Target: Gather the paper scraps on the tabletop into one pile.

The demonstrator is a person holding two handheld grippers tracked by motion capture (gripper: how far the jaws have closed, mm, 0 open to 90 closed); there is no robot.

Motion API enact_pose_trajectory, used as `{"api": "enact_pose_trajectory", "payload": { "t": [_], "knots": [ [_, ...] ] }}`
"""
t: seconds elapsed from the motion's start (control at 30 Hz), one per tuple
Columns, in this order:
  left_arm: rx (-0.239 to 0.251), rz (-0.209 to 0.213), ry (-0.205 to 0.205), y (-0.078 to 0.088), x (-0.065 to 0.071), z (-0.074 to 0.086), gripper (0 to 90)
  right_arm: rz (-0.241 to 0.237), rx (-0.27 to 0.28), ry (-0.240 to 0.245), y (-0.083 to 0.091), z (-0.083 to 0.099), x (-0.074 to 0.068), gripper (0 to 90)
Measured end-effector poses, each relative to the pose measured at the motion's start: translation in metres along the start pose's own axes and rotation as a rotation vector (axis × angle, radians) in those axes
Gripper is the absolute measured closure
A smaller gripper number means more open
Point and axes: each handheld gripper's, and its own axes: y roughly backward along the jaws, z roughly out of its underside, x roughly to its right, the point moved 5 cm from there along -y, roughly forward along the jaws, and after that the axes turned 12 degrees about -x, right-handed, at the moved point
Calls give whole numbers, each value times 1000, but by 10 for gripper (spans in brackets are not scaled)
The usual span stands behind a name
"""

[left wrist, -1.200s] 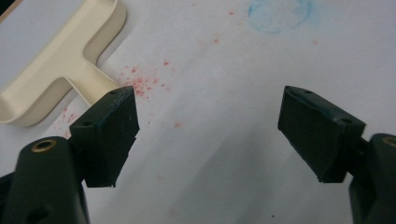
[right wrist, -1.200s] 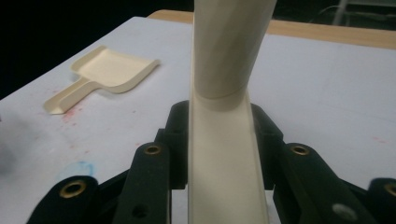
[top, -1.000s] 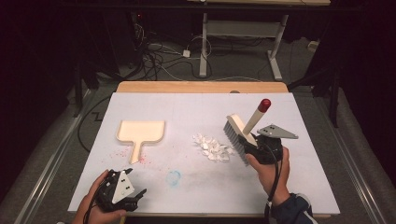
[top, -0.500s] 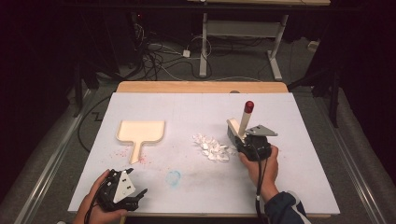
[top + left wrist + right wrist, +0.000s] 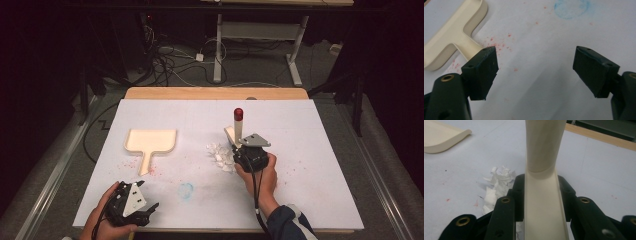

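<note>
Currently, sweeping step: your right gripper (image 5: 239,145) is clenched on the brush (image 5: 543,182), handle up, set just right of the scraps (image 5: 220,154) at mid-table (image 5: 310,130). Dustpan (image 5: 150,141): well left, apart from the scraps. Your left gripper (image 5: 150,207): jaws released, nothing between them, near the front edge. Next move, by my reading: draw the brush leftward through the scraps toward the dustpan, which likely needs steadying. Change: the brush has swung from tilted to nearly upright and come down closer to the scraps.
</note>
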Motion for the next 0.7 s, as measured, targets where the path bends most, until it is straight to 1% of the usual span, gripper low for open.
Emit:
{"api": "enact_pose_trajectory", "payload": {
  "t": [0.03,0.07,0.13,0.2,0.27,0.3,0.43,0.5,0.63,0.7],
  "knots": [
    [0,-1,-1,0,0,0,195,-3,-3,-9,0,0,0,673],
    [1,-1,3,0,0,0,195,-6,3,-8,0,0,0,673],
    [-1,-3,5,0,0,1,195,-5,13,-15,3,-1,5,673],
    [0,-2,8,0,0,0,195,-16,29,-32,8,-3,9,673],
    [-2,-6,8,0,0,1,194,-26,47,-31,13,-4,14,674],
    [-2,-6,8,0,0,1,195,-28,54,-38,16,-4,16,674],
    [-4,-9,9,0,-1,0,195,-24,73,-41,24,-6,22,673],
    [-4,-13,6,0,-1,0,195,-18,68,-46,23,-5,25,673],
    [-6,-12,5,1,-1,1,195,14,41,-54,14,1,31,673],
    [-4,-10,4,0,-1,1,194,10,19,-68,8,5,32,673]
  ]
}}
